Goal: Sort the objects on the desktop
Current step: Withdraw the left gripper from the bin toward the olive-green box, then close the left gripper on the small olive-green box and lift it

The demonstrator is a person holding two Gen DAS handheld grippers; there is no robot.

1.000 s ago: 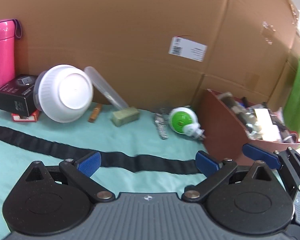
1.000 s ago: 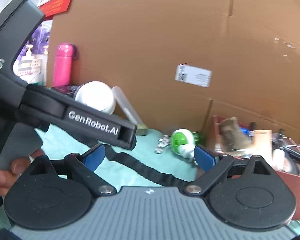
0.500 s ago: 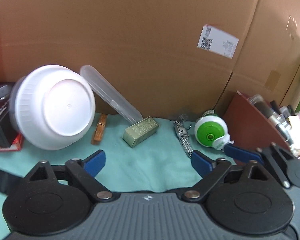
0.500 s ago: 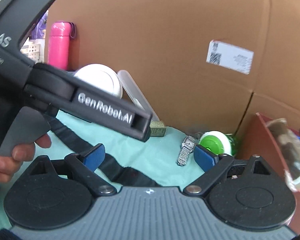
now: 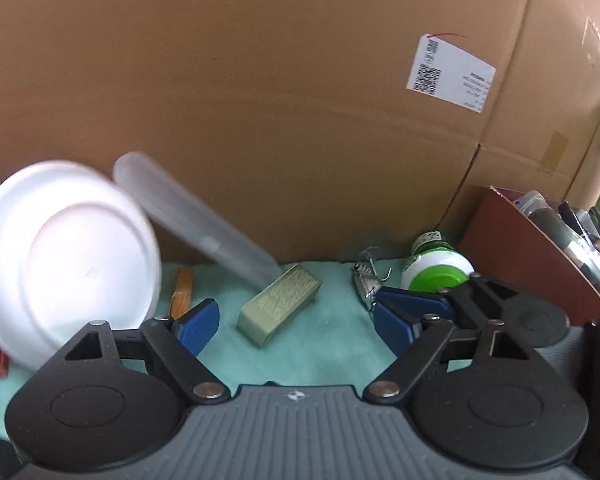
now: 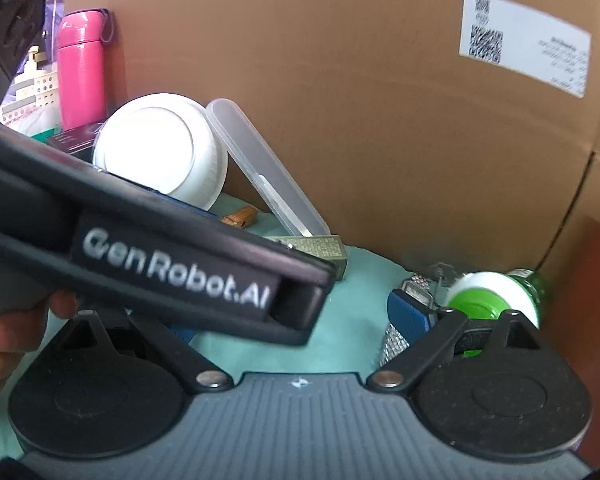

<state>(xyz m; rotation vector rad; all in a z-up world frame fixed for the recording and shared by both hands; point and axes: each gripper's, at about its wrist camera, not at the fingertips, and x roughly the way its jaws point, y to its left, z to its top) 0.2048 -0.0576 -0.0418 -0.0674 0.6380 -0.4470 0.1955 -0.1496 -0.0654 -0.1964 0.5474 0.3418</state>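
- Between the blue pads of the left gripper, on the teal cloth of the worktop, lay the gold block; the jaws were closing around it but the pads had not yet touched it.
- A second earlier the block sat small and far off near the cardboard wall; now it filled the gap between the pads, so the approach looked finished and a grasp seemed the next step.
- The right gripper had likewise come in towards the metal watch and the green-and-white reel; its right pad showed, its left one was hidden behind the left gripper's body, so I cannot tell how its jaws stood.
- Just left of the block lay a wooden clip, and a clear plastic case leaned over the block's far end, close enough to be nudged when the block lifts.
- Further left a white bowl stood on its side; far right sat the brown bin, already full of items.
- The cardboard wall closed the far side, so open room lay only towards the near cloth.
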